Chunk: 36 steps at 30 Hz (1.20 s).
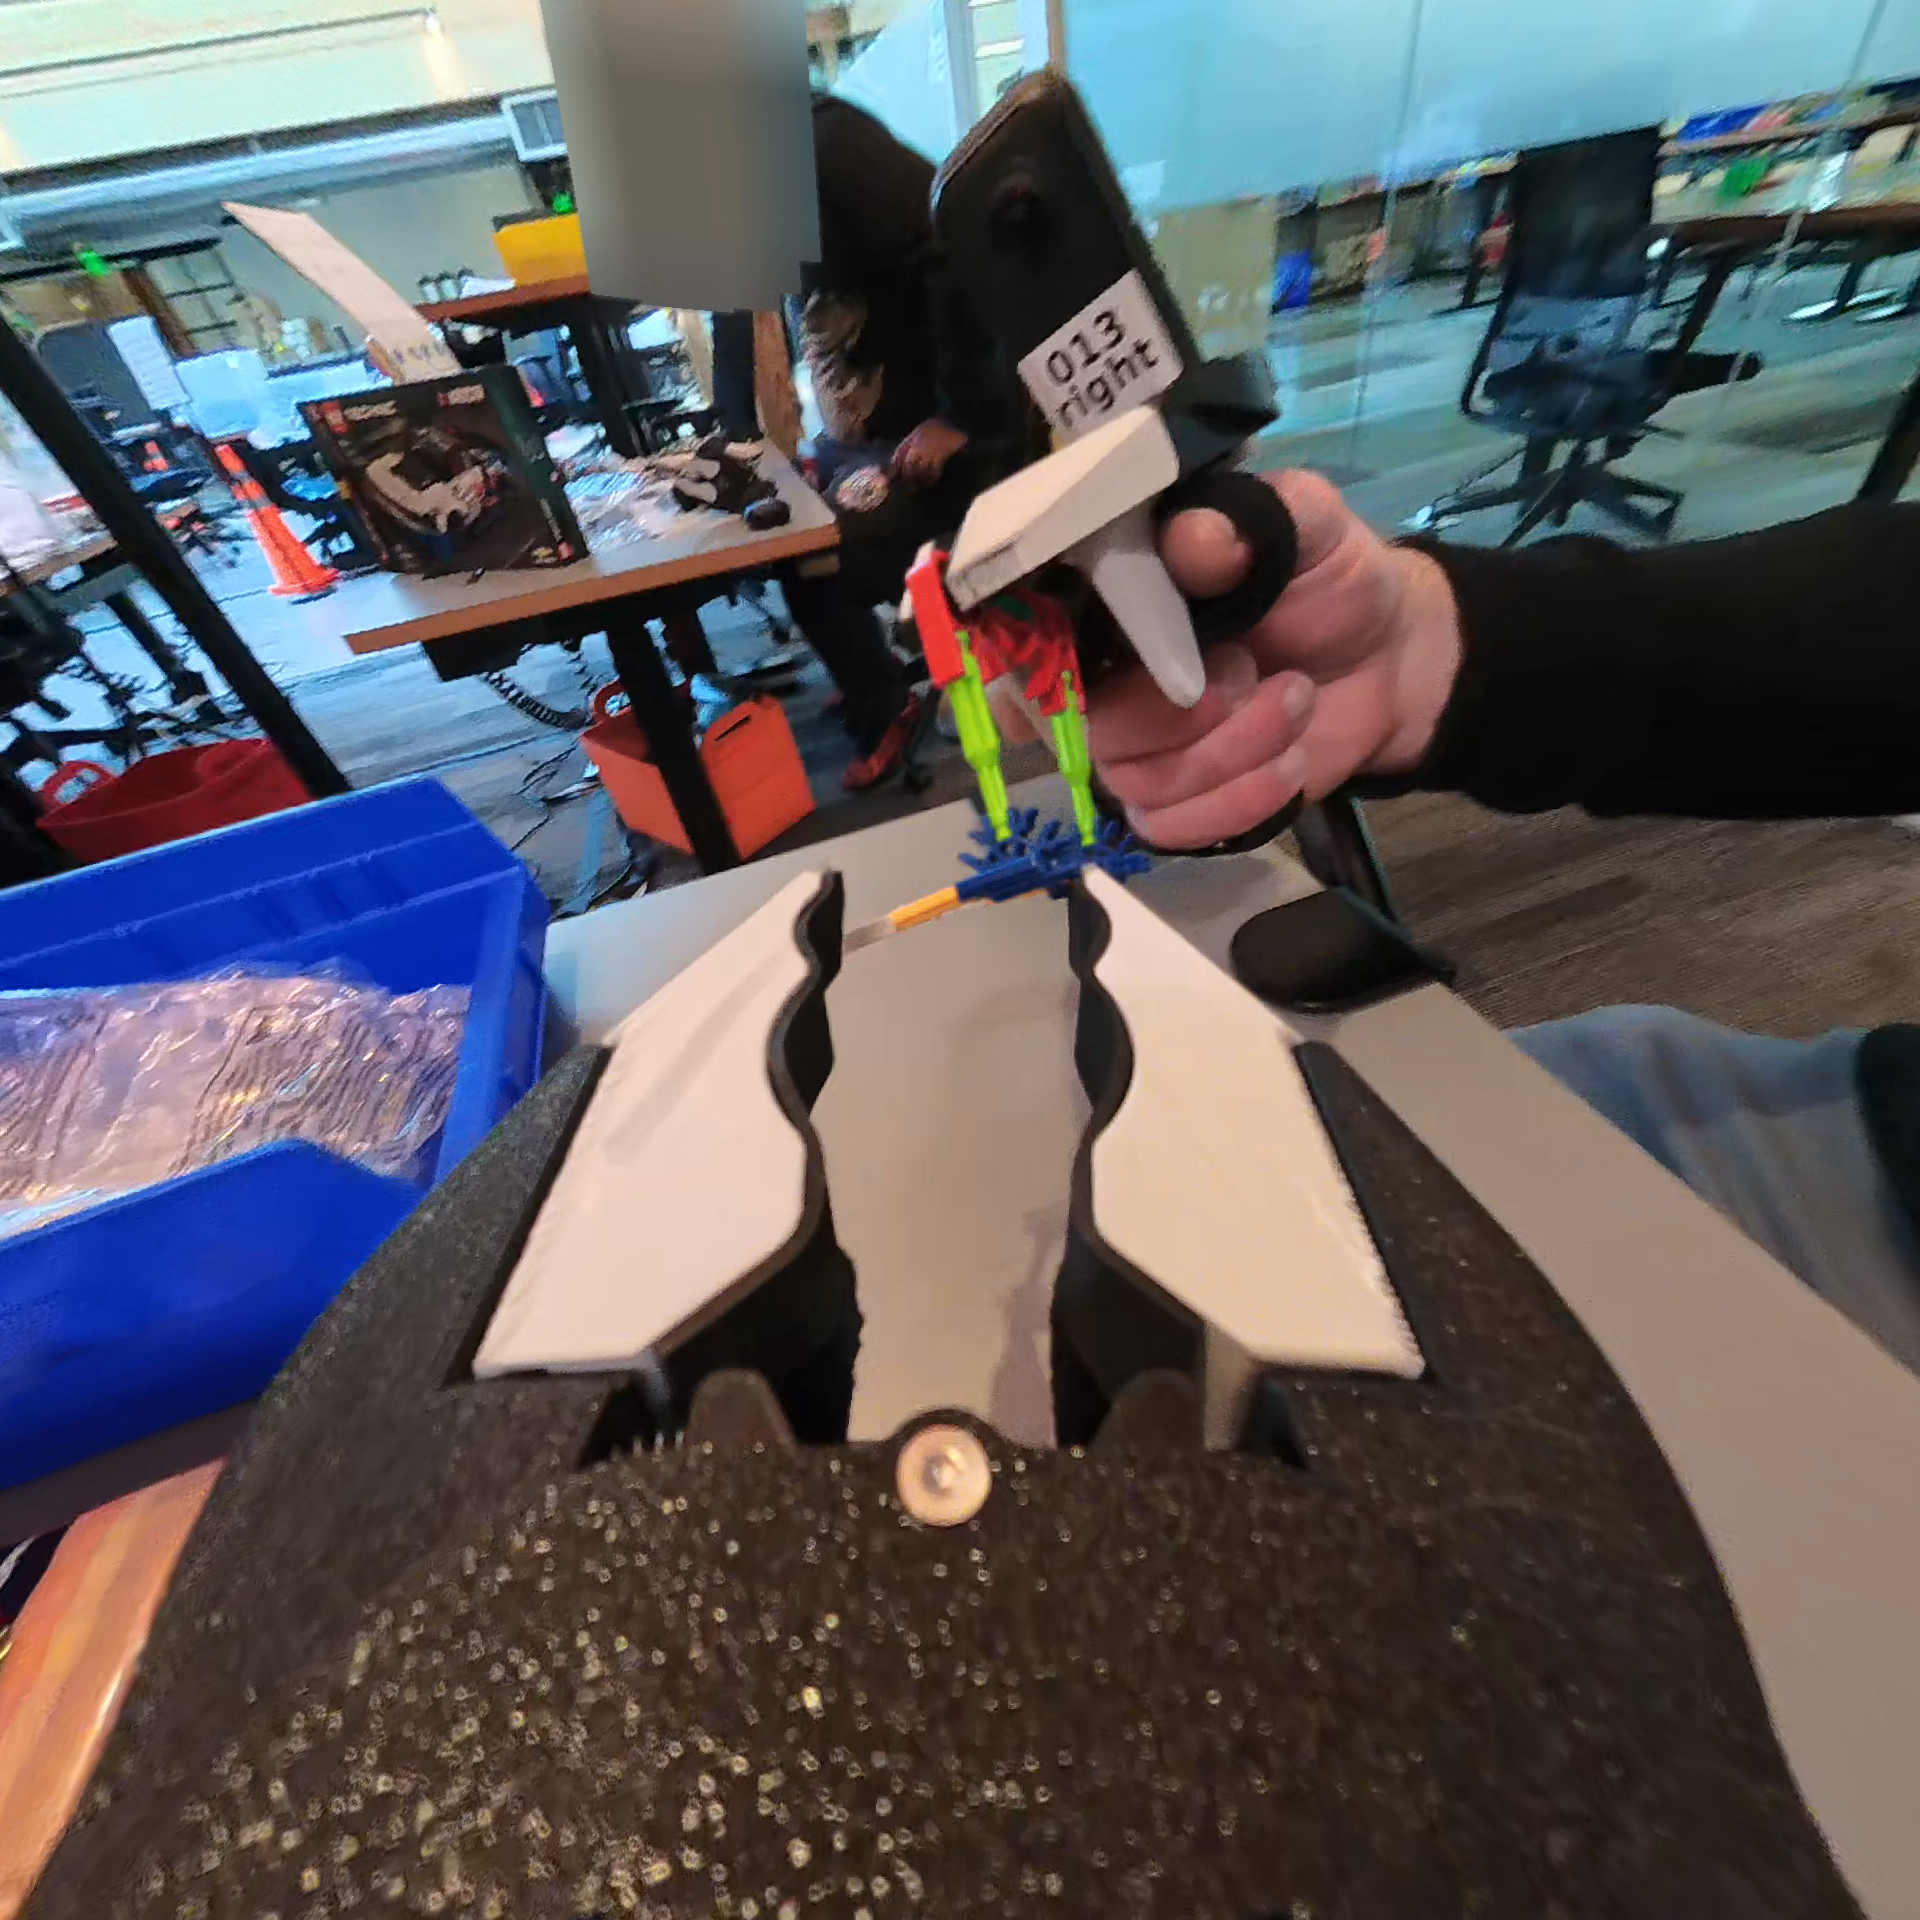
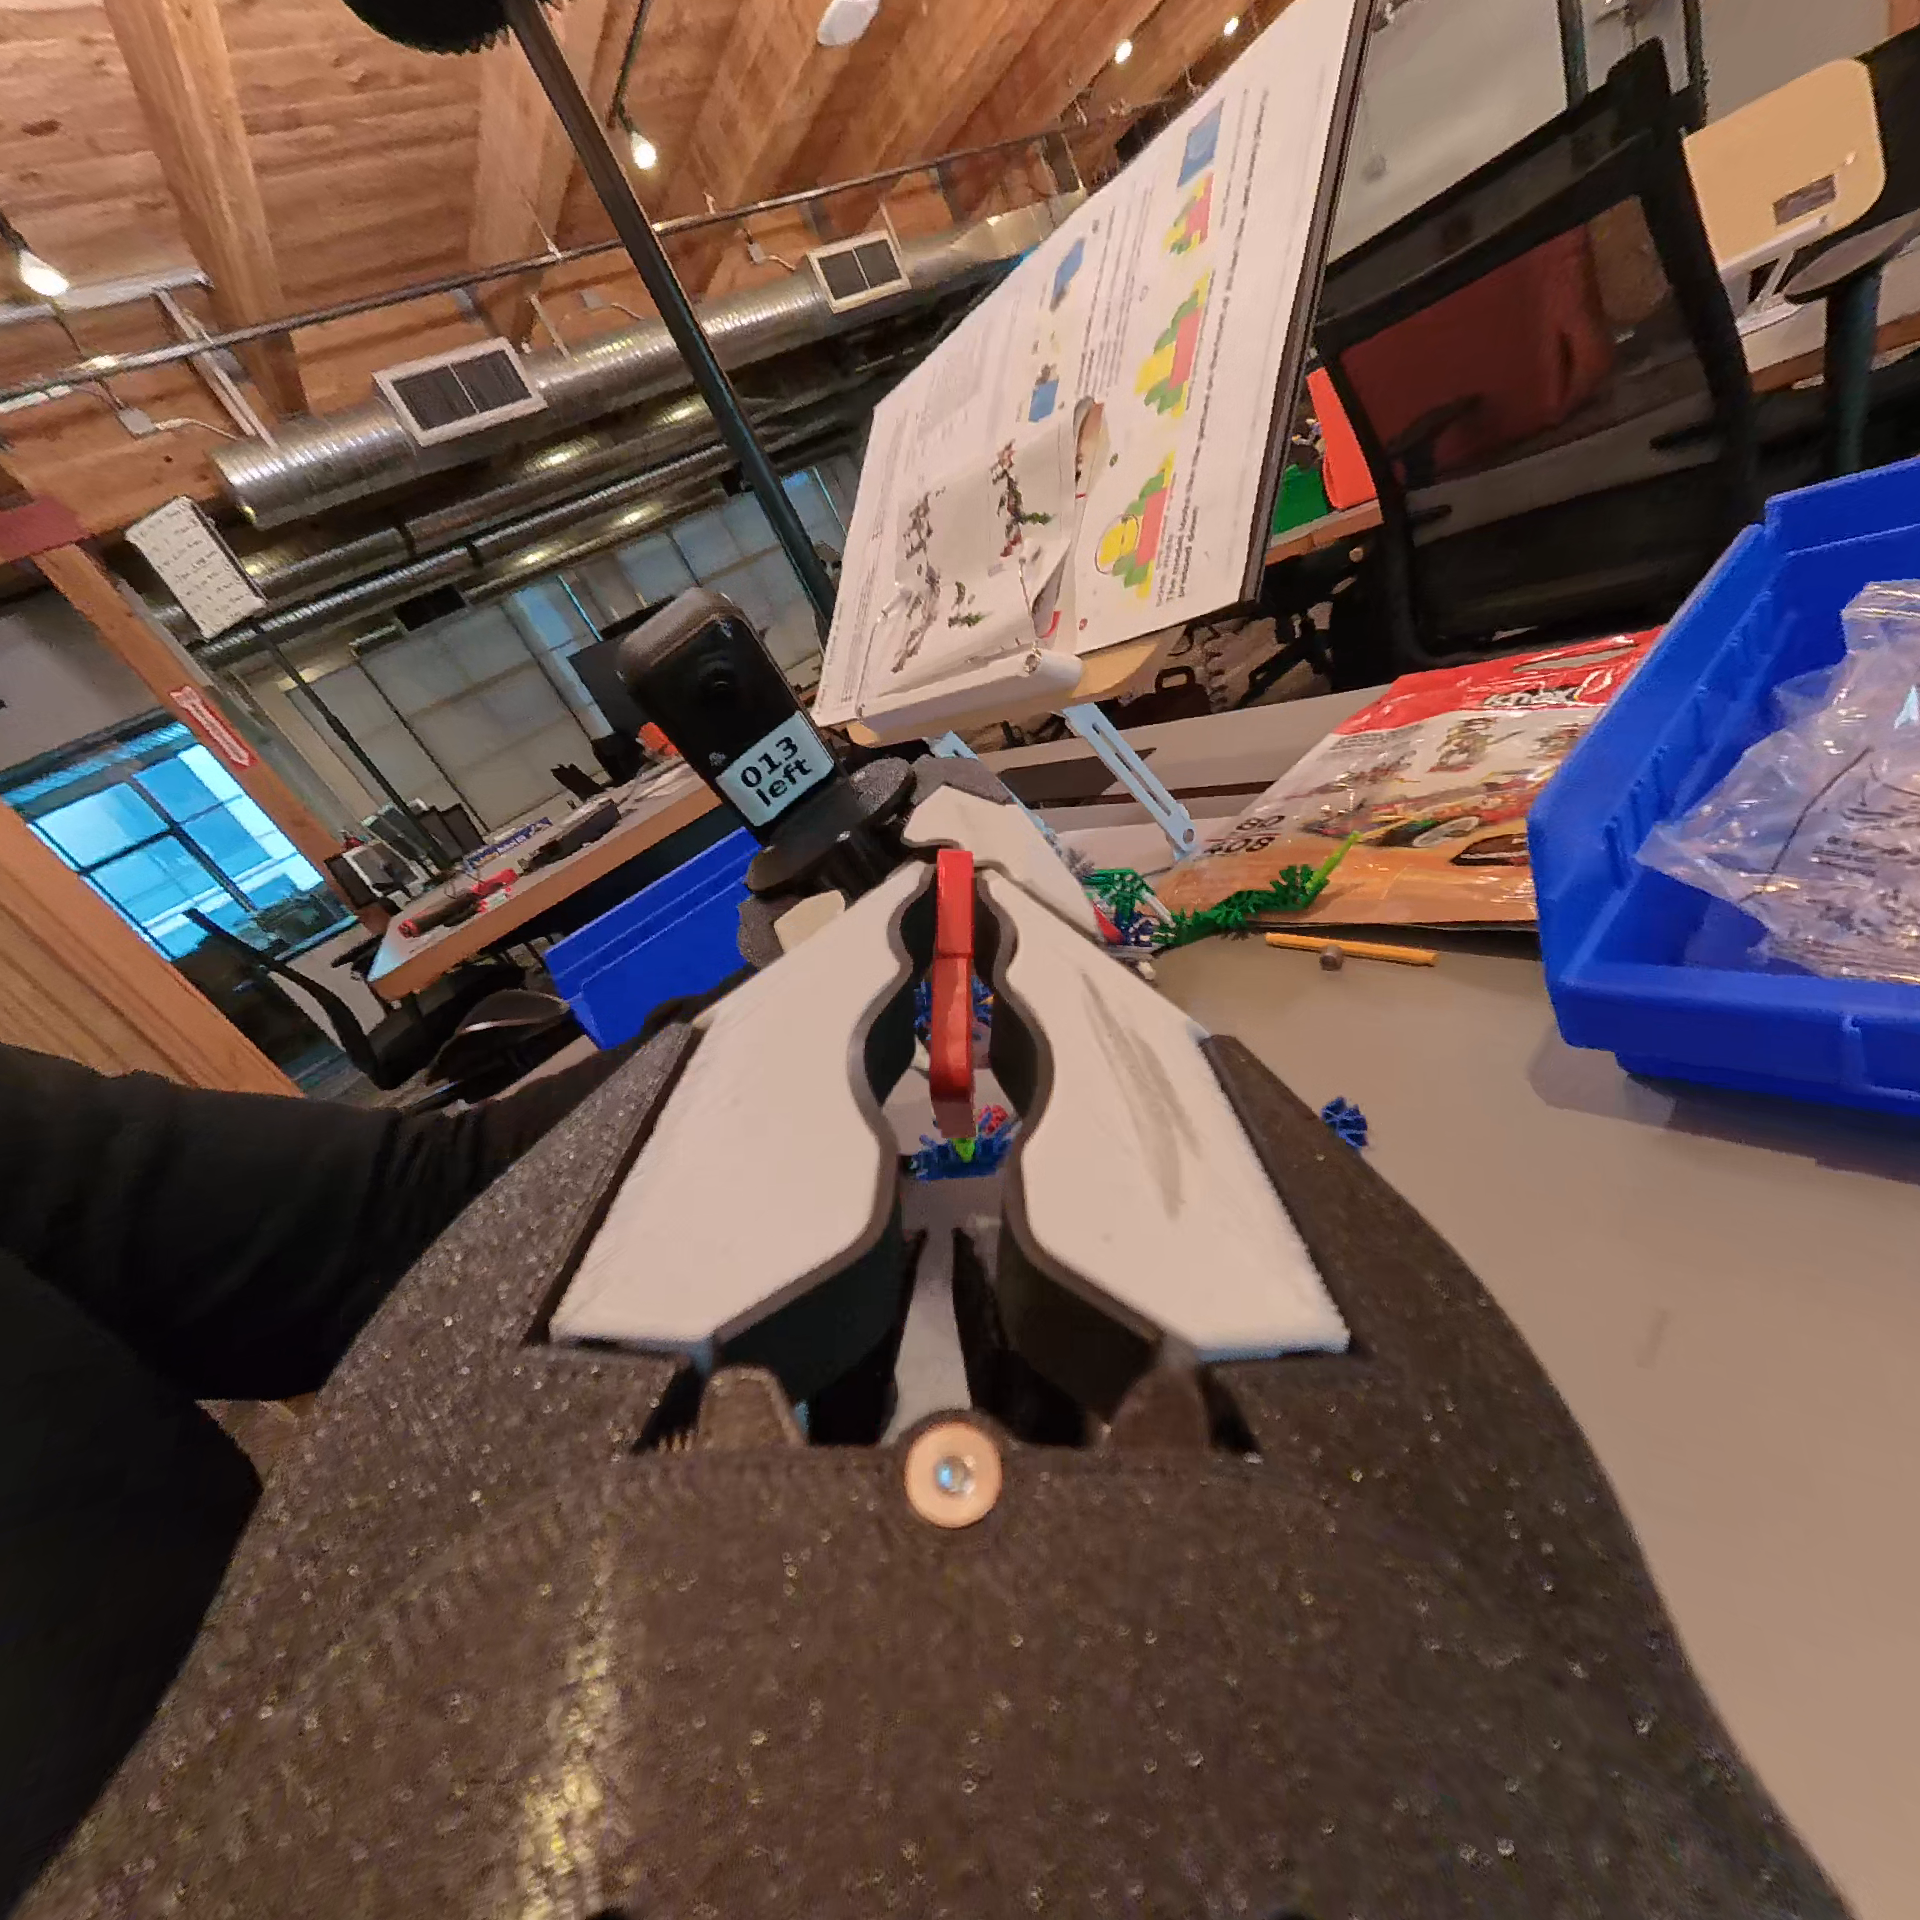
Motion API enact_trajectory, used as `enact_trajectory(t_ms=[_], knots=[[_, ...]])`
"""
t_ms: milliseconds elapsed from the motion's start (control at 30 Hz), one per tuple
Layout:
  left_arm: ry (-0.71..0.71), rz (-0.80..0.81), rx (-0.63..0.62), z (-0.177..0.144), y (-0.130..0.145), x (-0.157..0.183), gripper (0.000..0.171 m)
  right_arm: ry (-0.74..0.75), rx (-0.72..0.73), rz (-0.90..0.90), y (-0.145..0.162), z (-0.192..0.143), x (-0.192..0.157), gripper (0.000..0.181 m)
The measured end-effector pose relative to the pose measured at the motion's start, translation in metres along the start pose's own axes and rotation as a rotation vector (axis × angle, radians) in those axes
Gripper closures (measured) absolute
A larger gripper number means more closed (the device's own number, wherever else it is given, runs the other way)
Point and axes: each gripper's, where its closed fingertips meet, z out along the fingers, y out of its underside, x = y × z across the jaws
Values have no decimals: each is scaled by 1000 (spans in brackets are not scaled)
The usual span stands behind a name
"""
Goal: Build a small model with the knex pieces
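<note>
While the right tool (image 2: 951, 997) pinches a red connector (image 2: 951, 997) topping the rod-and-connector assembly (image 1: 1023, 748), the left tool (image 1: 956, 914), spread, flanks its blue base (image 1: 1039, 862) over the worktop's (image 1: 935, 1039) far edge. Judged best: close squarely, steady the base. Count: two green rods (image 1: 977, 727), two blue bins (image 2: 1704, 831), one yellow rod (image 1: 925, 912).

Grainy matt black plastic body on left gripper (image 1: 956, 904), smooth matt white fingers (image 1: 686, 1122) edged in black, one shiny metal screw (image 1: 940, 1473). Same finish on right gripper (image 2: 951, 997), pinching a glossy red plastic piece (image 2: 951, 987). Glossy blue plastic bin (image 1: 260, 1039) with crinkled clear film bags (image 1: 208, 1081). Smooth matt grey table (image 2: 1507, 1247). Printed paper sheet (image 2: 1091, 416); rough wooden ceiling (image 2: 312, 156).
</note>
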Motion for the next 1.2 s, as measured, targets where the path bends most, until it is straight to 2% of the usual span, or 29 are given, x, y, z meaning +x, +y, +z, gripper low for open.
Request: enact_trajectory(t_ms=[67,200,300,500,600,833,1100,1200], knots=[[-21,10,-49,0,10,-4,125,8,-17,-22,4,1,1,177],[-15,-40,-40,-7,8,-8,115,18,-21,-45,6,3,0,177],[-42,-28,-67,-11,12,-14,116,57,-38,-91,6,4,4,177],[39,-97,-7,-13,2,-5,117,150,-80,-199,10,8,9,177],[66,-115,-5,-9,2,0,122,138,-80,-214,10,10,4,177],[125,-156,20,4,4,11,153,128,-108,-270,15,13,-4,177],[136,-215,65,4,-2,8,155,158,-89,-329,11,13,-3,177],[125,-261,74,7,-2,4,159,198,-107,-416,10,14,-3,177]])
